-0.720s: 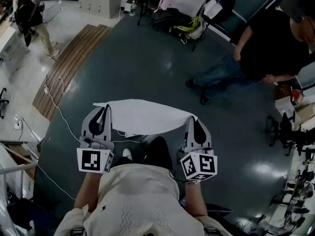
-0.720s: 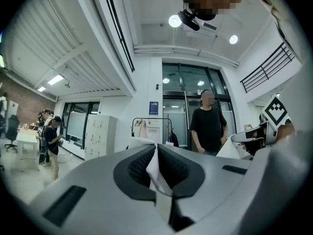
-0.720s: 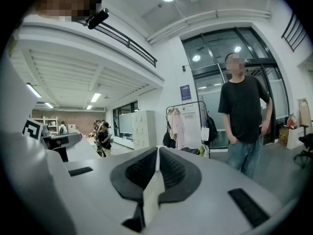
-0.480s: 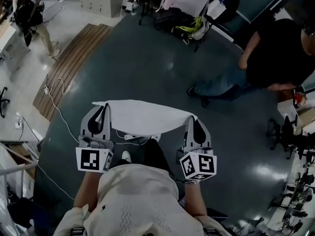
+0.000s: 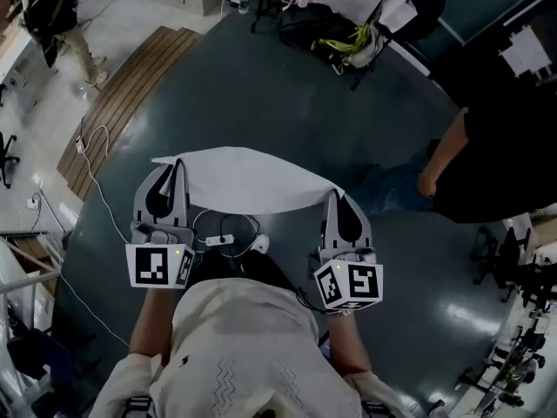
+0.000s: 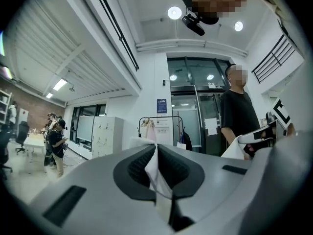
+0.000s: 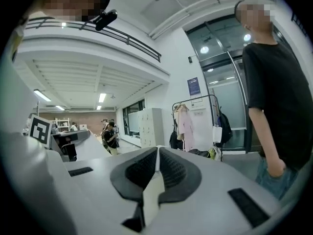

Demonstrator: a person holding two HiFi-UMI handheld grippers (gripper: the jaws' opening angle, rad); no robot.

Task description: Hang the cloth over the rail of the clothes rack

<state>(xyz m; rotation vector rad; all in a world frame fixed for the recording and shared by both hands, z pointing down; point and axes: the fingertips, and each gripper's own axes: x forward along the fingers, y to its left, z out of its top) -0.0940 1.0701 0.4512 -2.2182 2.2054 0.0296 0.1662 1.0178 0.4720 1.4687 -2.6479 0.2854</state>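
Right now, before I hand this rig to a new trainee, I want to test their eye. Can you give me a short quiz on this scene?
1. True or false: the cloth already hangs over the rail of the clothes rack in the distance.
2. What sits between the jaws of the left gripper? A: nothing. B: an edge of the cloth. C: a cable.
3. Fill in: the right gripper is shut on the ____.

Key: 1 false, since it is stretched between the two grippers above the floor. 2 B. 3 cloth.
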